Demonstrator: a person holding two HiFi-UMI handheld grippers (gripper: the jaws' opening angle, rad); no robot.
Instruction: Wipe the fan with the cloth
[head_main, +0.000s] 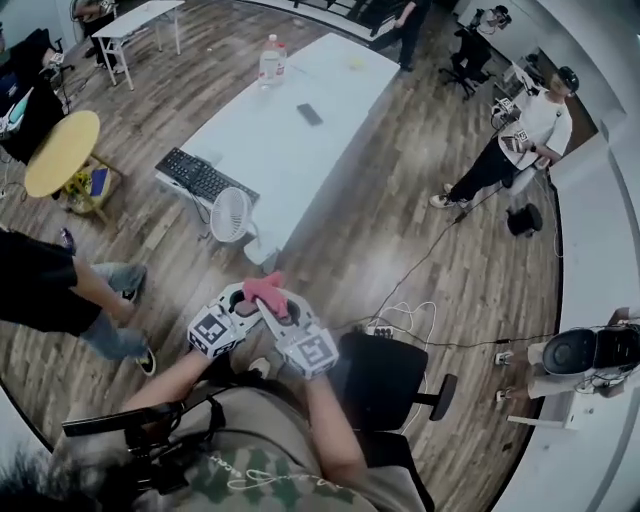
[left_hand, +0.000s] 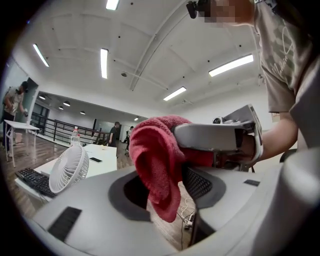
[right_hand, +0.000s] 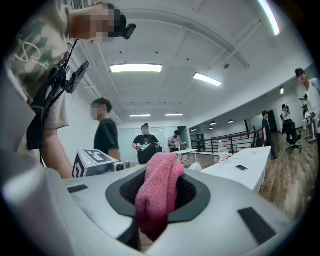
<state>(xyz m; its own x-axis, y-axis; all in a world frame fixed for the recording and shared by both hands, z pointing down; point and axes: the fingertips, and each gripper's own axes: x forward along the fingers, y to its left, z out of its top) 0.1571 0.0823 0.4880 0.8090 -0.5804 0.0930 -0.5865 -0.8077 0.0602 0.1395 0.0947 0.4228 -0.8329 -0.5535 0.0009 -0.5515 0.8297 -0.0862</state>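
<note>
1. Right gripper (right_hand: 157, 196): the jaws are closed on the cloth (right_hand: 159, 192), which is bunched between the pads with a fold sticking out past them.
2. Left gripper (left_hand: 167, 192): the jaws stand partly apart. The cloth hangs down between them from the right gripper, and floor shows beside it in the gap. The pads therefore appear not to press on it.
3. Position, head view: both grippers meet tip to tip in front of the person's chest, over the floor. The cloth is at their junction.
4. Fan (head_main: 231, 214): upright on the near corner of the table (head_main: 300, 130), at about 11 o'clock from the grippers and well apart from them. Its grille faces the person.
5. Other items: a keyboard (head_main: 200, 178) at 10 o'clock of the fan, a phone (head_main: 310, 114) at mid-table, and a bottle (head_main: 270, 60) at the table's far end, toward 12 o'clock.
6. Progress (judged): the cloth is in hand, but nothing has touched the fan, so no wiping is done. What remains is settling the grip, carrying the cloth to the fan, and rubbing the grille and base.
7. Writing: none is legible. The gripper cubes bear square black-and-white markers. The bottle label and the script on the person's shirt are too small to read.
</note>
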